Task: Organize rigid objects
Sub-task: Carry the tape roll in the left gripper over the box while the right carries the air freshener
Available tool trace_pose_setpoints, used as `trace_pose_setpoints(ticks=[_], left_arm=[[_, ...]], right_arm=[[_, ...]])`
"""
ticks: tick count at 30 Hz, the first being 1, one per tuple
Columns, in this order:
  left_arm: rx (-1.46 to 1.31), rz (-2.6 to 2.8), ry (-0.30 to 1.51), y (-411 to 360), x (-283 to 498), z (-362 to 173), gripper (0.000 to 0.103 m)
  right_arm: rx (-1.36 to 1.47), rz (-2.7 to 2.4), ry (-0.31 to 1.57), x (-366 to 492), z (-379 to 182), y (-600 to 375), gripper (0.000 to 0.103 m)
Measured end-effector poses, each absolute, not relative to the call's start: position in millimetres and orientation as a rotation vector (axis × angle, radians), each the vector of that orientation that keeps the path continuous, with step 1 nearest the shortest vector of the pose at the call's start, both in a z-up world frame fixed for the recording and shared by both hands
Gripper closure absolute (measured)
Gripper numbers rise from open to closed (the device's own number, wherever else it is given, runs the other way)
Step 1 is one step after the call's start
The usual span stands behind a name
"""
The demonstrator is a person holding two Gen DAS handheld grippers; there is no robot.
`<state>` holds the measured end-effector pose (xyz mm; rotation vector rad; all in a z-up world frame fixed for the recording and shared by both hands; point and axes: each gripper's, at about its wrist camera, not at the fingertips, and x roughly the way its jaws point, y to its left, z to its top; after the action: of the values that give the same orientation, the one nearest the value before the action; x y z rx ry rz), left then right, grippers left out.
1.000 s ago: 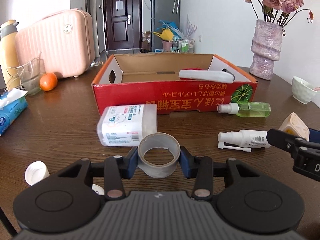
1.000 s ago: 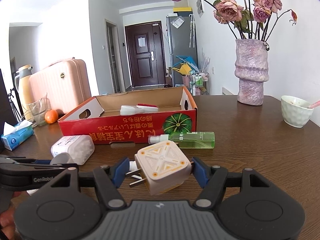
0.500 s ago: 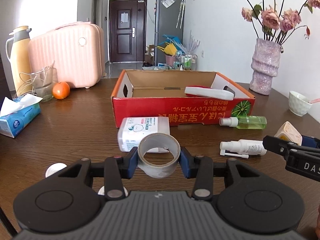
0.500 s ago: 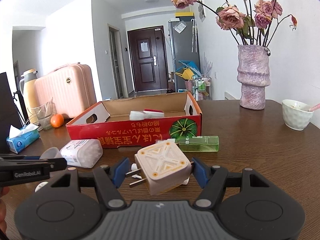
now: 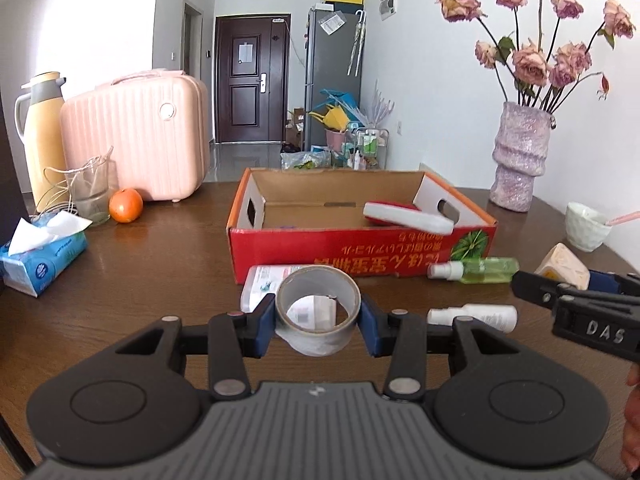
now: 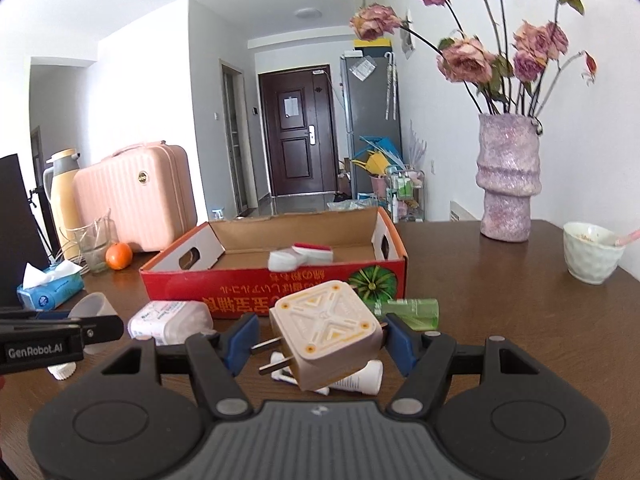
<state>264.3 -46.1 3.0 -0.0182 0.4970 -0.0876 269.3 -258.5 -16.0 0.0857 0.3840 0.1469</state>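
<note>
My left gripper (image 5: 318, 320) is shut on a grey tape roll (image 5: 318, 314) and holds it above the table, in front of the red cardboard box (image 5: 360, 256). My right gripper (image 6: 318, 338) is shut on a beige plug adapter (image 6: 326, 334), prongs pointing left, also above the table before the box (image 6: 276, 290). A white and red item (image 5: 408, 218) lies inside the box. A white wipes pack (image 6: 170, 320), a green spray bottle (image 5: 474, 271) and a white spray bottle (image 5: 472, 317) lie on the table in front of the box.
A pink case (image 5: 138, 146), a thermos (image 5: 38, 136), a glass (image 5: 90, 190), an orange (image 5: 126, 205) and a tissue pack (image 5: 42, 252) stand at the left. A vase of flowers (image 5: 518, 158) and a white cup (image 5: 586, 226) stand at the right. A white cap (image 6: 62, 370) lies at the front left.
Both grippers have risen and pulled back from the box with their objects still held. The table items now sit lower and farther in both views.
</note>
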Motion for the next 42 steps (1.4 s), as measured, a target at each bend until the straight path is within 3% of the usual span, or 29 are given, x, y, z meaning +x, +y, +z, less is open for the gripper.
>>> trace_pose_setpoints(ticks=[19,42], left_arm=[[-0.065,-0.058,0.395,-57.2,309.2,52.5,0.060],[-0.101,0.018,0.480,-55.9,419.3,38.3,0.060]], right_arm=[[0.055,0.163,0.328,314.2,27.0,-240.1,0.036],[0.053,0.115,0.390,425.1,23.3,-234.9,0.036]])
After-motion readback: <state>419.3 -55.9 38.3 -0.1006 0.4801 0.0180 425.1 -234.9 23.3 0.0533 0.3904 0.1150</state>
